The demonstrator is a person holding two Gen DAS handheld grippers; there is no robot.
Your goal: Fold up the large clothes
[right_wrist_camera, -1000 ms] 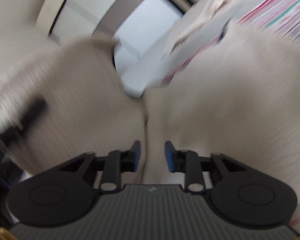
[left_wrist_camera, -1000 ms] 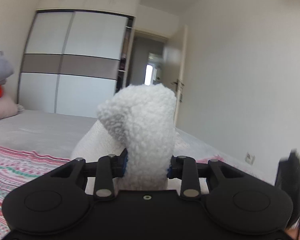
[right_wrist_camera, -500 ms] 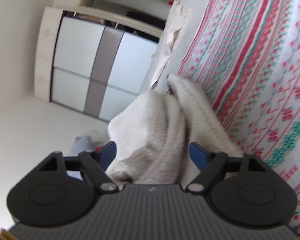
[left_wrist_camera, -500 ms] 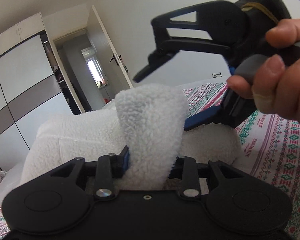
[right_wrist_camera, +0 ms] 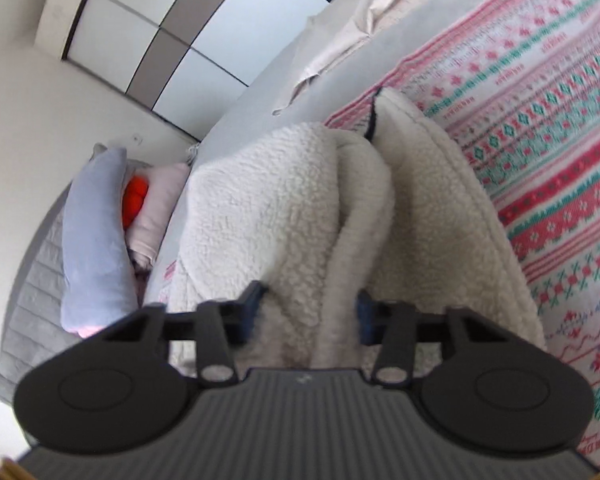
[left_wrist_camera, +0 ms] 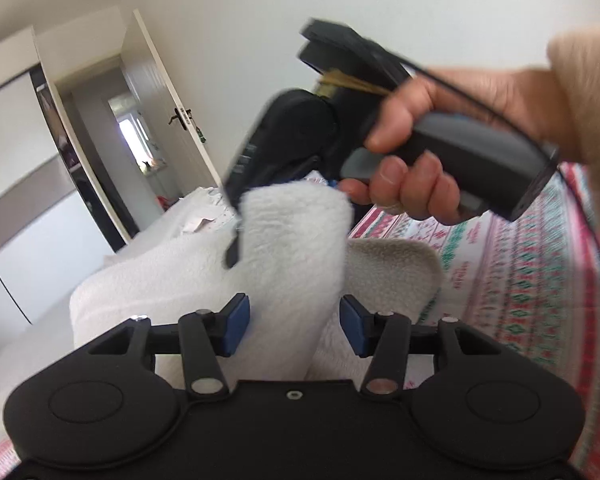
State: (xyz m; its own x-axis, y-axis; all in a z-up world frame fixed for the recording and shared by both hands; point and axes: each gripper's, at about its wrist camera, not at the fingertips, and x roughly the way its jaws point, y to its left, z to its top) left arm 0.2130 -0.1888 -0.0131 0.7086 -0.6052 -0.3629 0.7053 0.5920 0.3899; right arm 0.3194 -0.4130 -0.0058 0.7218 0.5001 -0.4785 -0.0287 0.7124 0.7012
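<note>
While my left claw (left_wrist_camera: 294, 330), just opening, stands slack round the soft, light fleece garment (right_wrist_camera: 284, 216) heaped on the bed (right_wrist_camera: 560, 128), my right claw (right_wrist_camera: 306, 312) has closed, pinching its thick fold.

Left gripper (left_wrist_camera: 294, 322): matte black body w/ two round raised discs behind the jaws, one per side. Blue pads are fitted on the black fingers (left_wrist_camera: 236, 330); a silver pivot pin is seen at the base of each, plus one small screw centred behind the jaws.

Right gripper (right_wrist_camera: 306, 314): same black build and blue pads, but the plate behind the jaws is grey and ribbed. From outside, a grey pistol handle, a yellow band and a thin black cable are seen behind its jaws.

Right hand (left_wrist_camera: 424, 152): cream fuzzy sleeve (left_wrist_camera: 588, 92) is worn.
</note>
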